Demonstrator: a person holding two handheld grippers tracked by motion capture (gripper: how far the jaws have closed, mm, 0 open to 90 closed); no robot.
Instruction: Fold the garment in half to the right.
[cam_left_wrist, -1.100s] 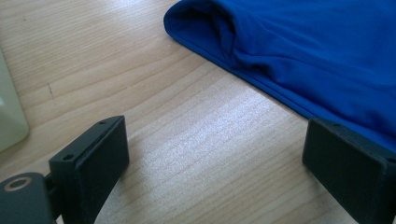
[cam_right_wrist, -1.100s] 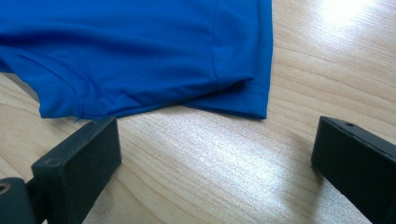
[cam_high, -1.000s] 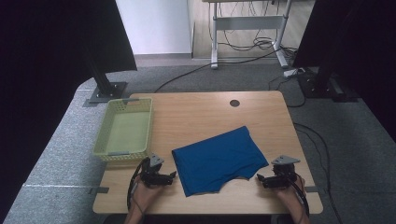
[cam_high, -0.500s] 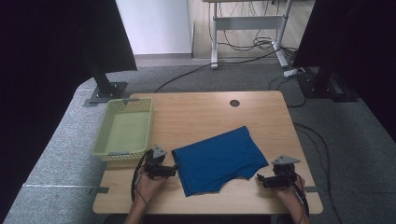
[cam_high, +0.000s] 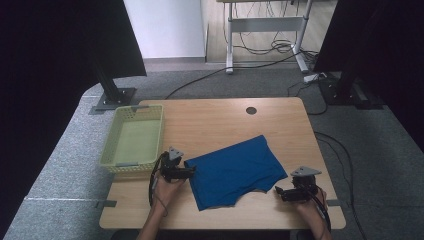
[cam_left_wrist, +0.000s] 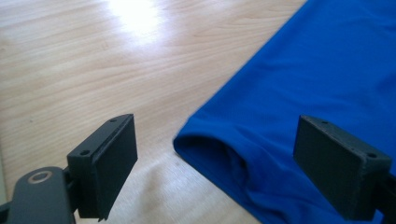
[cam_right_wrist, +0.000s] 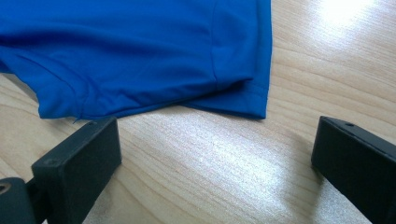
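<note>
A blue cloth (cam_high: 235, 170) lies flat on the wooden table (cam_high: 210, 125), slightly askew. My left gripper (cam_high: 191, 172) is at the cloth's left corner. In the left gripper view that corner (cam_left_wrist: 303, 84) lies between the two wide-apart jaws of the left gripper (cam_left_wrist: 217, 140). They have just been closing a little, and the pads do not press on it. My right gripper (cam_high: 278, 191) rests near the table's front edge, just right of the cloth's lower right corner. In the right gripper view the cloth's hem (cam_right_wrist: 140, 56) lies ahead of the open right gripper (cam_right_wrist: 219, 140), which has bare wood between its jaws.
A pale green basket (cam_high: 156, 137) stands at the table's left edge, close behind the left hand. A round cable hole (cam_high: 251, 110) sits near the far edge. Black stands and cables lie on the carpet beyond the table.
The left gripper has moved forward and to the right, up to the cloth's left corner. The right gripper and the cloth have stayed put.
</note>
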